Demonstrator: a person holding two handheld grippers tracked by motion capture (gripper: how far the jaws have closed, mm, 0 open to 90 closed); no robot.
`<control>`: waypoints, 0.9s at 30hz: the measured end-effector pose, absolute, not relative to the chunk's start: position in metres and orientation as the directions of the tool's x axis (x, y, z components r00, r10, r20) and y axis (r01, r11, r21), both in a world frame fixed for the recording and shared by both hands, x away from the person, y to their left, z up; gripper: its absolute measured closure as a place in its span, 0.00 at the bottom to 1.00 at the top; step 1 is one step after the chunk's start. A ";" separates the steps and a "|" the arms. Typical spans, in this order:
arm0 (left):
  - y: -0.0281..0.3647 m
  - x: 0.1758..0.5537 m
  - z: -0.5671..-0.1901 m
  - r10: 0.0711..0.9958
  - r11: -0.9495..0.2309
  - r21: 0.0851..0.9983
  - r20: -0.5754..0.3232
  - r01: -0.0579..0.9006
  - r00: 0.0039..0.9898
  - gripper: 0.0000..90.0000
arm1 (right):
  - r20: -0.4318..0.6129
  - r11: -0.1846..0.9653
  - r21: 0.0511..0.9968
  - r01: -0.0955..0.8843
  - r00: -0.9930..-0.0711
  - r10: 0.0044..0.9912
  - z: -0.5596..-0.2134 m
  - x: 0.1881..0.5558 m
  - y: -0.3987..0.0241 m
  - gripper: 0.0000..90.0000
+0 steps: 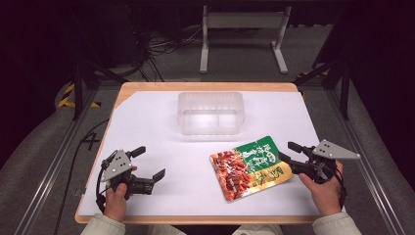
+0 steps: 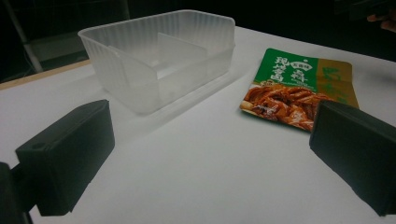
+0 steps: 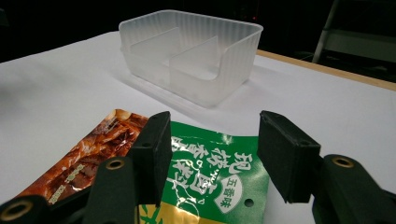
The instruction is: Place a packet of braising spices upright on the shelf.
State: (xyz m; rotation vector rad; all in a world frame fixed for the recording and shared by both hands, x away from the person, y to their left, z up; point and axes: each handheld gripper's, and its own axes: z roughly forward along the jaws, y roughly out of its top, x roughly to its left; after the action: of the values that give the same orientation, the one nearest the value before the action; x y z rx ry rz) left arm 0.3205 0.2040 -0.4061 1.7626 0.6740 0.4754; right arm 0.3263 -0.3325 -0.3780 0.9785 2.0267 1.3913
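**White table, clear tub, flat snack packet**

Dark room beyond, with cables on a grey floor (image 1: 44, 161) and a pale metal stand (image 1: 243, 29) behind the far edge. White sheet over a wooden table (image 1: 156, 147), wood rim showing at the far and left sides. Broad bare stretches across the middle and left, and a bare strip along the near edge.

Toward the far centre, a clear plastic tub (image 1: 211, 112), rectangular, ribbed walls, rounded corners, thin dividers inside; long side running left to right. Well apart from both tools.

Near right of centre, a glossy foil packet (image 1: 250, 167) lying flat, clear of the tub. Long axis diagonal, from the near left to the far right. Red-brown food picture at the left end, green panel with white lettering at the right end, gold band along the near right edge. Small punched hole visible in the green part in the right gripper view.

Right gripper (image 1: 289, 152) held in a hand at the packet's right end, black blocky jaws spread moderately, one over the packet's green end, nothing clamped between them. Left gripper (image 1: 149, 162) held low at the near left, jaws spread wide, empty, aimed toward the tub and packet across bare sheet.
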 end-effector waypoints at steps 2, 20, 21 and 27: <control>0.205 0.320 -0.405 0.656 -0.200 0.959 -0.021 0.201 0.754 0.01 | 0.005 0.214 0.936 0.281 -0.618 0.786 -0.376 0.325 -0.335 0.48; 0.203 0.322 -0.404 0.646 -0.210 0.957 -0.018 0.200 0.763 0.01 | 0.046 0.214 0.912 0.350 -0.604 0.796 -0.360 0.321 -0.349 0.26; 0.203 0.322 -0.404 0.646 -0.210 0.957 -0.018 0.200 0.763 0.01 | 0.055 0.217 0.902 0.373 -0.598 0.800 -0.361 0.322 -0.350 0.26; 0.199 0.328 -0.404 0.643 -0.215 0.955 -0.019 0.204 0.766 0.01 | 0.066 0.239 0.869 0.433 -0.581 0.812 -0.365 0.322 -0.354 0.26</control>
State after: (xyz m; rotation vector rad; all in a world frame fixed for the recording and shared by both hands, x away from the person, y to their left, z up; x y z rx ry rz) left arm 0.3277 0.1993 -0.4045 1.7784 0.6614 0.4613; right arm 0.3220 -0.3541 -0.3651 1.1411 2.1180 1.2862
